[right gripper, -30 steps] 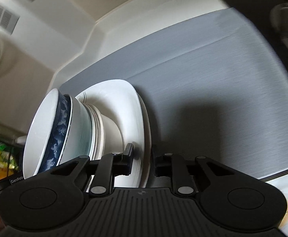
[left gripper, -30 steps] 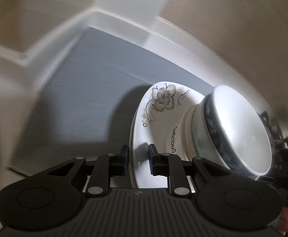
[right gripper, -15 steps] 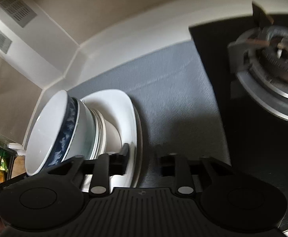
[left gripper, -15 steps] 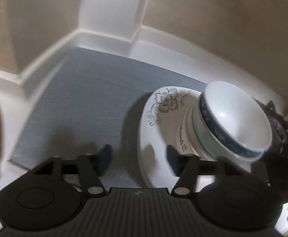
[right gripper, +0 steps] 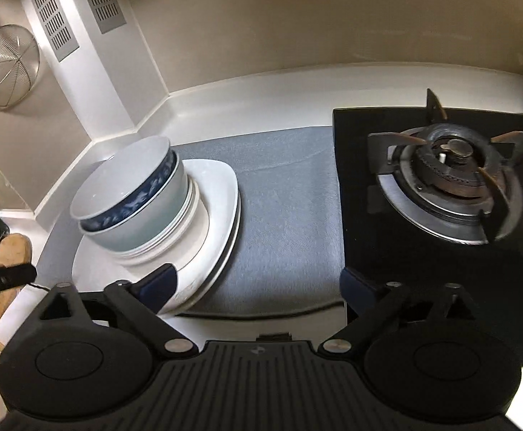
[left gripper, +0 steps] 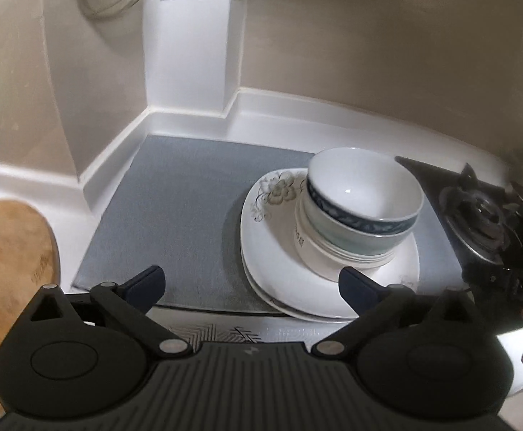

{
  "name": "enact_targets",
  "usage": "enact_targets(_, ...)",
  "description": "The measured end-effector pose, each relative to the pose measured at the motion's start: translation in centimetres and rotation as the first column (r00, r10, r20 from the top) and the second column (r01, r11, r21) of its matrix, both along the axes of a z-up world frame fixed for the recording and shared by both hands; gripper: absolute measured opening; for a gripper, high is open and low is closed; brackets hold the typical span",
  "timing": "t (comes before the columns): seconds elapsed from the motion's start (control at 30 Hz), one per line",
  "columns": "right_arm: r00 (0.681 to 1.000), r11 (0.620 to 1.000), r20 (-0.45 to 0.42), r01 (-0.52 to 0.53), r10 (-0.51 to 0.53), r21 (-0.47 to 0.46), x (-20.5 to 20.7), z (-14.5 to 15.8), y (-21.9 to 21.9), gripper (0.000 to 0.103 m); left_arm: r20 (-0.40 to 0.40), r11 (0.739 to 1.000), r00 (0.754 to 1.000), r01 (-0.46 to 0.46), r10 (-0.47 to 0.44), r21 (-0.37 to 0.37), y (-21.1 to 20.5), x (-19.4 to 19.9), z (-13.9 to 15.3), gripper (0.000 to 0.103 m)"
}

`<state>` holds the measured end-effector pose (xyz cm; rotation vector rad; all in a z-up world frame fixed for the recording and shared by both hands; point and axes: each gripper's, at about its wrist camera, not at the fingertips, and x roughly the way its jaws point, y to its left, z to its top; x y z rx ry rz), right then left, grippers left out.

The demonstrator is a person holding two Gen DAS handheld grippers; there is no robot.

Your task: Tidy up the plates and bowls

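While both the left tongs (left gripper: 250, 282) and right tongs (right gripper: 259, 285) gape wide with nothing between them, the nested bowls (left gripper: 362, 212) sit on stacked plates (left gripper: 261, 251) on the counter's grey mat (left gripper: 168, 215) beside the stove (right gripper: 448, 165).

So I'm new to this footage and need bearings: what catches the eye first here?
A stack of bowls, topped by a blue-banded one, sits on square white plates on the grey mat. Right of the mat is a gas burner. Both the left gripper and the right gripper hang open in front of the stack.
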<state>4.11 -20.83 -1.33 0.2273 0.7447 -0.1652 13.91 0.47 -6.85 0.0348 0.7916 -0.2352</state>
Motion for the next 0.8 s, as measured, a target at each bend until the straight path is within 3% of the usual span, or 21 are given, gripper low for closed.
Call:
enact_targets(0.13, 1.000, 0.999, 0.003, 0.024, -0.024, -0.027, -0.4, 0.9, 1.6, 0.103, -0.036, 0.999, 0.999, 0.021, -0.022, -0.024, 0.5, 0.3, 0.8, 0.103)
enact_targets(0.27, 1.000, 0.998, 0.012, 0.022, -0.022, -0.056, -0.8, 2.1, 3.9, 0.103, -0.048, 0.999, 0.998, 0.040, -0.038, 0.036, 0.2, 0.4, 0.8, 0.103)
enact_targets(0.53, 0.995, 0.993, -0.022, 0.090, -0.092, -0.073, -1.7, 3.0, 7.2, 0.103, -0.119, 0.997, 0.990, 0.083, -0.082, 0.000, 0.2, -0.2, -0.6, 0.103)
enact_targets(0.8, 0.988, 0.987, -0.038, 0.148, -0.151, -0.058, -3.2, 3.2, 9.3, 0.103, -0.114, 0.987, 0.984, 0.143, -0.135, 0.068, 0.2, -0.6, 0.0, 0.103)
